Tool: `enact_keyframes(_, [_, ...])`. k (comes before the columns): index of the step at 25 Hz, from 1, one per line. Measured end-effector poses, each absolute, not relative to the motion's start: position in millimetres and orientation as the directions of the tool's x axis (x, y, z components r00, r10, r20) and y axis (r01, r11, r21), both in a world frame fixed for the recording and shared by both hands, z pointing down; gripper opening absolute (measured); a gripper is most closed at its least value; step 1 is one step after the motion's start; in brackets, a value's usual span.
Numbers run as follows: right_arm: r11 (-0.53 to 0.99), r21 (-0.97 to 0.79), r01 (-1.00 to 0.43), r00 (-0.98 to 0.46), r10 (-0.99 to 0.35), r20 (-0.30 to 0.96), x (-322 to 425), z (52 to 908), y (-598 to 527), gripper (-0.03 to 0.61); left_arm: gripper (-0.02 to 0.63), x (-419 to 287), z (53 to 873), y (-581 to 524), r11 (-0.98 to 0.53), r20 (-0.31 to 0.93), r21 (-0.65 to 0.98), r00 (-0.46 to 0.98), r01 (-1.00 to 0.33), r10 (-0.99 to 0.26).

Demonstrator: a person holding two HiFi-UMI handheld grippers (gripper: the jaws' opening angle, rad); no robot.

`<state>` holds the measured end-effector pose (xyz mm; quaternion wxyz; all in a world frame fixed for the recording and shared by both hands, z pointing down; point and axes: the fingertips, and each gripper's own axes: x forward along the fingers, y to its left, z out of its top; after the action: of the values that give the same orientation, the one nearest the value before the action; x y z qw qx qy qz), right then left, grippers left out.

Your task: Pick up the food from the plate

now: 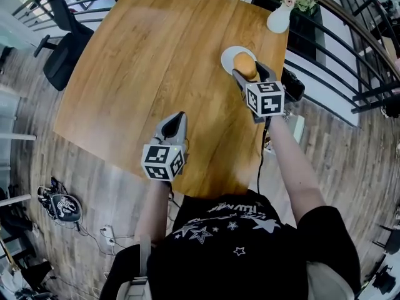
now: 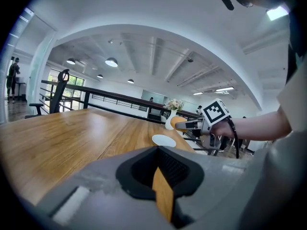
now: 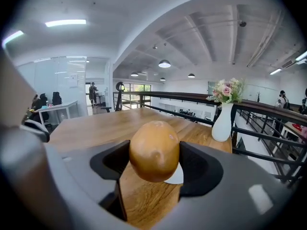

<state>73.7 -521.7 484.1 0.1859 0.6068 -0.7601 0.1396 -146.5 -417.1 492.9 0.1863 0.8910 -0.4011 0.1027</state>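
Your right gripper [image 1: 248,72] has its fingers [image 3: 201,169] pinching the food [image 3: 154,150], a smooth brown oval, by its sides. It is in the air just above the white plate [image 1: 226,57]. Your left gripper [image 2: 162,174] hangs over the bench [image 1: 144,61], fingers pressed together on nothing. That rounded skin looks slippery: ease the squeeze or jerk, and it could drop and roll. The vase [image 1: 279,19] stands near, so swing wide.
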Motion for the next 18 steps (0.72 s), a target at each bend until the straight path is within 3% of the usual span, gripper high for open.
enact_keyframes(18, [0.361, -0.077, -0.93, -0.361, -0.847, 0.389, 68.1, 447.9, -429.3, 0.324, 0.002, -115.1, 444.2, -326.3, -0.577, 0.304, 0.158, 0.596, -0.801, -0.744])
